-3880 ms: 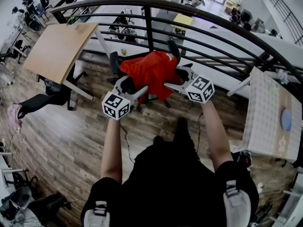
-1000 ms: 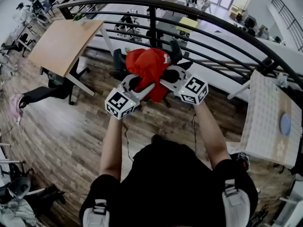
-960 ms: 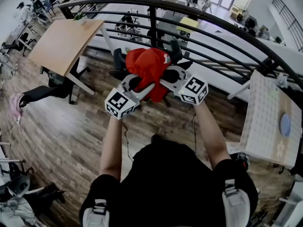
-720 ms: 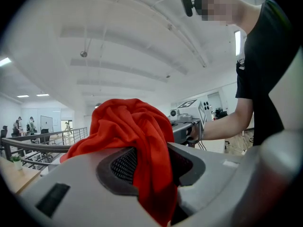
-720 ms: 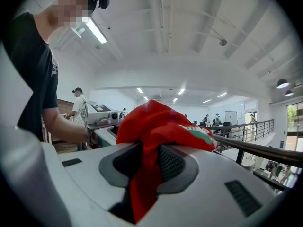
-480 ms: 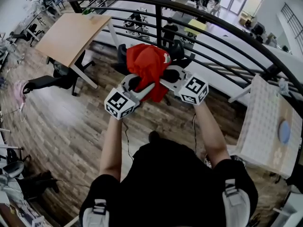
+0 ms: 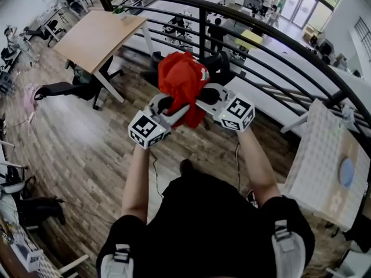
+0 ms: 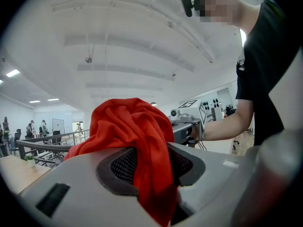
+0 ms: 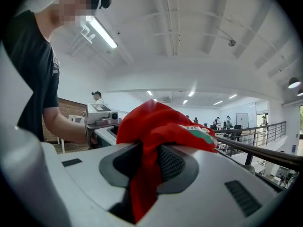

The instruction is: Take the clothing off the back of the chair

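Note:
The red clothing [image 7: 182,83] hangs bunched up in the air, clear of the black chair [image 7: 223,68] behind it. My left gripper [image 7: 169,105] is shut on the garment's lower left part, and my right gripper [image 7: 203,96] is shut on its right side. In the left gripper view the red cloth [image 8: 142,141] is pinched between the jaws of the left gripper [image 8: 150,167], with the other gripper [image 8: 189,119] beyond it. The right gripper view shows the red cloth [image 9: 161,126], with its green and white label, clamped in the right gripper [image 9: 144,167].
A black metal railing [image 7: 261,30] curves across in front of me. To the left stands a wooden desk [image 7: 98,33], with a black office chair [image 7: 64,88] under it. A patterned table [image 7: 322,155] with a blue disc [image 7: 346,172] is at the right. Wood floor lies below.
The garment, earlier spread over the chair back, is now gathered into a bundle and lifted between both grippers. Both hands and the view have swung left, away from the chair.

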`<state>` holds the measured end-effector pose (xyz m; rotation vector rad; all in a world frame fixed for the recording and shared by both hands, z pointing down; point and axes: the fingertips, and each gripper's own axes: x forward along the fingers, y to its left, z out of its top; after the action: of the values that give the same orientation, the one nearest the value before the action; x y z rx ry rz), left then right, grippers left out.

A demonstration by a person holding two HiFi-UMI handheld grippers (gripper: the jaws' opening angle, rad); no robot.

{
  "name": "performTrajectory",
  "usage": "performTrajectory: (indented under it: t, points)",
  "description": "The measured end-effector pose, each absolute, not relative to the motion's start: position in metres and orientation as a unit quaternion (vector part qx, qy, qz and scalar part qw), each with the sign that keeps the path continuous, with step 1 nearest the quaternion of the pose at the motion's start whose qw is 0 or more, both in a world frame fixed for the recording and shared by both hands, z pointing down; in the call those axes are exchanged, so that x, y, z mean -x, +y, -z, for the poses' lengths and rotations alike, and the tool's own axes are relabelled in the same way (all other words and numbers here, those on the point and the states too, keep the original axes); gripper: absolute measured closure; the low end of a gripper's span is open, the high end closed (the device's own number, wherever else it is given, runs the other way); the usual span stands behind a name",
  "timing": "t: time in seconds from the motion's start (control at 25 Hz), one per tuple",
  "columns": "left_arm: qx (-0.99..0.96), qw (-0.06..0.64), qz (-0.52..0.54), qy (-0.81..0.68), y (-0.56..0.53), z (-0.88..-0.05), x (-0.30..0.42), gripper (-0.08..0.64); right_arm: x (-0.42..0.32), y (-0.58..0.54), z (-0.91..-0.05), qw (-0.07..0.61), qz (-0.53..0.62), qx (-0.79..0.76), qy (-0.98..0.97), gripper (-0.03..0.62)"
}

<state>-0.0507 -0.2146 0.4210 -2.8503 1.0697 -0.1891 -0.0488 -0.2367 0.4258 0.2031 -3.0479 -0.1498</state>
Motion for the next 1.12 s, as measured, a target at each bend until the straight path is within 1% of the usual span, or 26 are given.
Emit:
performTrajectory:
  t: [0.84,1.12]
  points:
    - [0.921,0.035,0.065,0.382,-0.159,-0.429,0.011,0.402,0.011,-0.181,-0.433,0.030,0.038,-0.026,-0.998,0.503]
    - [0.918,0.017,0.067,0.390,-0.143,-0.444,0.002,0.402,0.001,-0.165,-0.449,0.036,0.025,-0.022,-0.999,0.503]
